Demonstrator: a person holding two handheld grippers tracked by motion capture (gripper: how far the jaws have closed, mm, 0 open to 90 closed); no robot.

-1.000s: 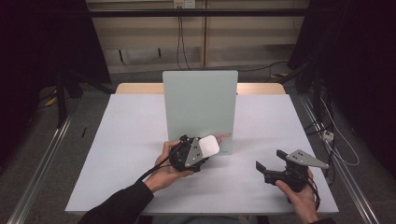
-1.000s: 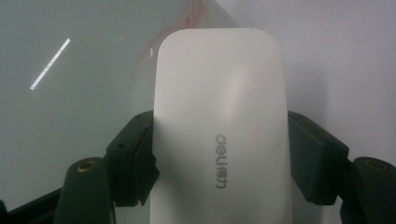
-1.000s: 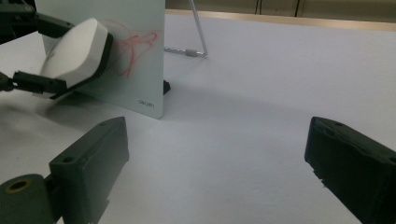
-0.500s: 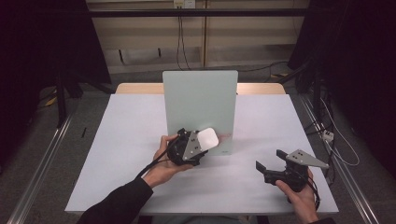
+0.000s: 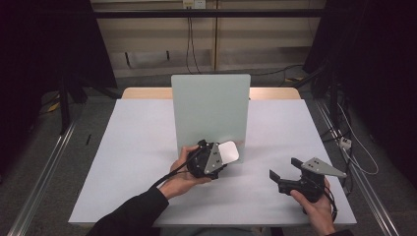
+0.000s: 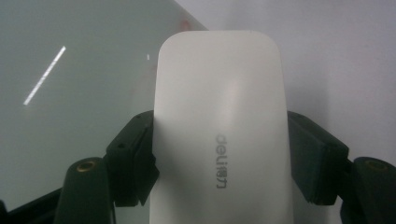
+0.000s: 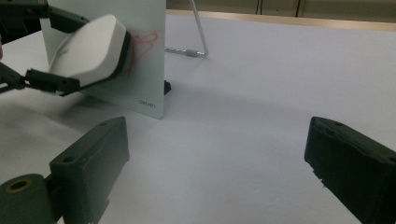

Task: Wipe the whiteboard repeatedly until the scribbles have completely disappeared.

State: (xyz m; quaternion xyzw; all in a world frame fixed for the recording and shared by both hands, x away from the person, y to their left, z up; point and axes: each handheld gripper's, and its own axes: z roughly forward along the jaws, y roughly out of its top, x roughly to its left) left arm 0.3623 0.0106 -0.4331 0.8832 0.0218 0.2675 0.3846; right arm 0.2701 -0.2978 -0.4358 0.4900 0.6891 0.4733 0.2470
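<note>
White eraser [image 6: 219, 140] clamped between left gripper [image 5: 209, 160] jaws, against board [image 5: 210, 105]; right gripper [image 5: 287, 178] jaws spread

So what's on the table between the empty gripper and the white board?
Nothing: in the right gripper view, bare white table stretches from the right gripper to the whiteboard, where the left gripper presses a white eraser.

board [image 5: 210, 110]: pale green, glossy, prob. glass
eraser [image 6: 219, 135]: white smooth plastic, slight sheen
table [image 5: 137, 147]: matt white
stand [image 7: 198, 32]: thin metal wire
jaws: matt black plastic
</note>
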